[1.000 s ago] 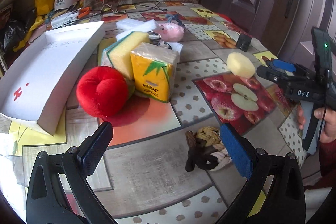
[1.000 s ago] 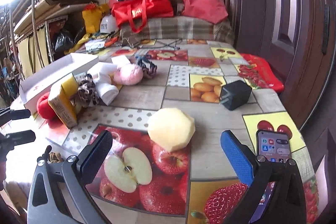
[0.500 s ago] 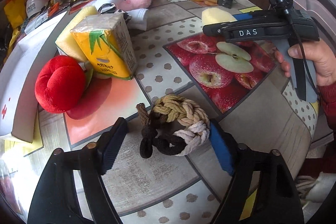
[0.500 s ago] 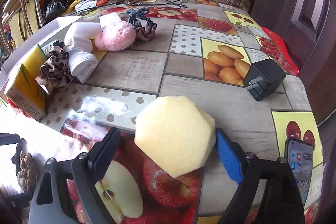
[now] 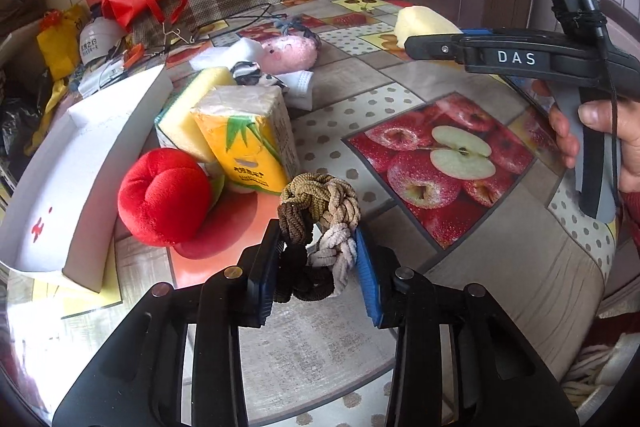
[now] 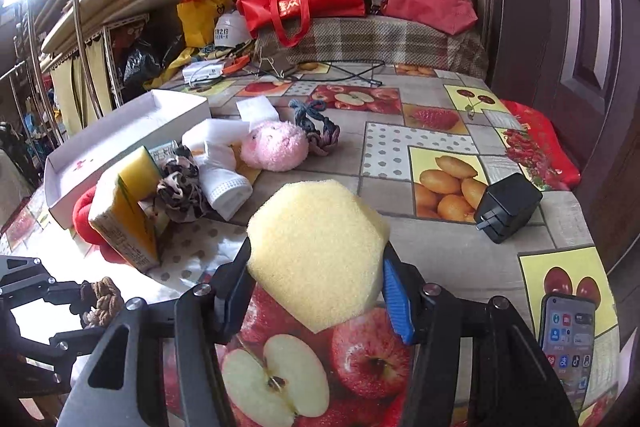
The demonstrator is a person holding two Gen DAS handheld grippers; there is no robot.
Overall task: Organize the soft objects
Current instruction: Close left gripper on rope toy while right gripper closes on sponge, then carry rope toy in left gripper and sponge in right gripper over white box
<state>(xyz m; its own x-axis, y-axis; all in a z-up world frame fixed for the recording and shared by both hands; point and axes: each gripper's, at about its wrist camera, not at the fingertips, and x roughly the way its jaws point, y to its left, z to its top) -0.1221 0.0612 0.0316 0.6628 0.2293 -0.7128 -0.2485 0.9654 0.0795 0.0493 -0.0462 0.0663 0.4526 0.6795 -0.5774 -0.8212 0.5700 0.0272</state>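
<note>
My left gripper (image 5: 318, 259) is shut on a braided rope knot (image 5: 320, 199) in brown, tan and white, held just above the tablecloth near the front edge. My right gripper (image 6: 317, 267) has a pale yellow hexagonal sponge (image 6: 320, 251) between its pads. Its jaws are closing and press the sponge's sides, and the sponge is raised off the apple print. In the left wrist view a hand (image 5: 600, 131) holds that gripper at the right, with the sponge (image 5: 424, 21) at its tip. A white open box (image 5: 80, 155) lies at the left.
Beside the box are a red plush (image 5: 164, 197), a yellow tissue pack (image 5: 248, 143) and a yellow-green sponge (image 5: 192, 111). Further back lie a pink plush (image 6: 276, 145), a white sock (image 6: 226, 179), a leopard scrunchie (image 6: 178, 187) and a blue-grey rope (image 6: 316, 127). A black charger (image 6: 508, 213) and a phone (image 6: 566, 335) sit at the right.
Both pairs of jaws went from wide open to closed. The left came onto the rope knot and lifted it. The right moved onto the yellow sponge and raised it.
</note>
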